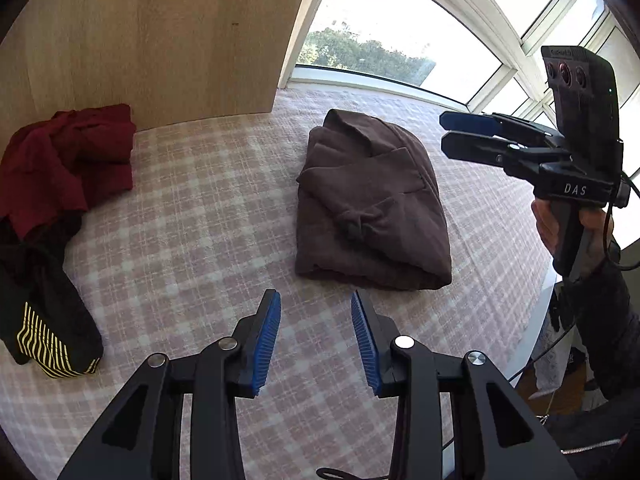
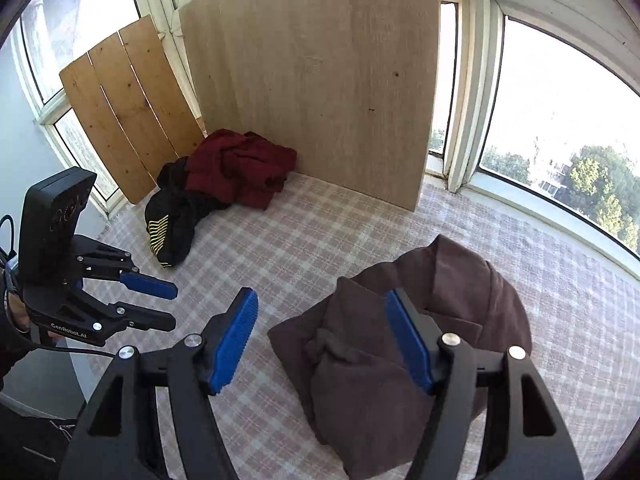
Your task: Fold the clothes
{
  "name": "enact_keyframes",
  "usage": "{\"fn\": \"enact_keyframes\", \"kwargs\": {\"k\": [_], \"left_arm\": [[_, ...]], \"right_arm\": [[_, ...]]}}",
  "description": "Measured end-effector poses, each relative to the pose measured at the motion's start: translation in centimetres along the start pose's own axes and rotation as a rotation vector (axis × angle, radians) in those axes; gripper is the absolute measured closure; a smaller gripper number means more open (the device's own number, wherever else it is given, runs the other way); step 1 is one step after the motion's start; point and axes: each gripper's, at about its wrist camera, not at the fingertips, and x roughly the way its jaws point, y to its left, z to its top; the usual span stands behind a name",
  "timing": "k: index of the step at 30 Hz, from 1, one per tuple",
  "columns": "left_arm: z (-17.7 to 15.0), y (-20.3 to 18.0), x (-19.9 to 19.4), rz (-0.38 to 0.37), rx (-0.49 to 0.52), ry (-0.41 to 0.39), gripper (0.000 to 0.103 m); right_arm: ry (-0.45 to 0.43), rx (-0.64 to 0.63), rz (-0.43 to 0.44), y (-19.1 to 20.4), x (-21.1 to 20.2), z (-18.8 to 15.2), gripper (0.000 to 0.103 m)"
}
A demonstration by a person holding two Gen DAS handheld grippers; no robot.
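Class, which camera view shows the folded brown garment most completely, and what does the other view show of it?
The left wrist view: the brown garment lies whole and unobstructed on the checked cloth. In the right wrist view the brown garment is close, partly hidden behind the right gripper, and its lower edge is hidden too.

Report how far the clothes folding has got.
Done: the brown garment lies folded in a compact bundle on the checked cloth. In hand: nothing; the left tool and right tool are both open and empty. Left: the red garment and the black garment with yellow stripes lie crumpled by the wooden board.
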Motion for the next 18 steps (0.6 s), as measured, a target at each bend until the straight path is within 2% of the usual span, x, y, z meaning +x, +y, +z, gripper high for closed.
{"fn": "enact_keyframes", "kwargs": {"k": [2,6,9,11,14,18], "left_arm": [[-0.9,-1.3,1.3,-0.020,-0.073,0.012,0.056],[-2.1,-3.3,4.5,-0.032,-0.224,0.021,0.055],[-2.3,-3.9,6.7,-0.021,-0.341,0.004,0.055],[-1.8,-4.2,6.9,-0.001,-0.398,-0.040,0.055],[0.1,-4.9,6.8,0.036,-0.392,-0.085,0.055],[2.7,-5.0,9.0,0.091,-0.338,-0.045,0.057]], "right_arm": [[0.071,-0.069,-0.038,-3.5,0.5,-0.8,0.037],[0.222,-0.156,-0.059,-10.0,2.6,-2.8,0.037],[0.262,-0.186,-0.061,-13.7,3.6,-3.0,0.037],[0.275,-0.178,-0.045,-15.4,4.5,-2.6,0.037],[0.295,-0.171,-0.019,-17.6,6.0,-2.0,0.037],[0.316,-0.223,0.030,-18.2,8.0,-1.1,0.037]]}}
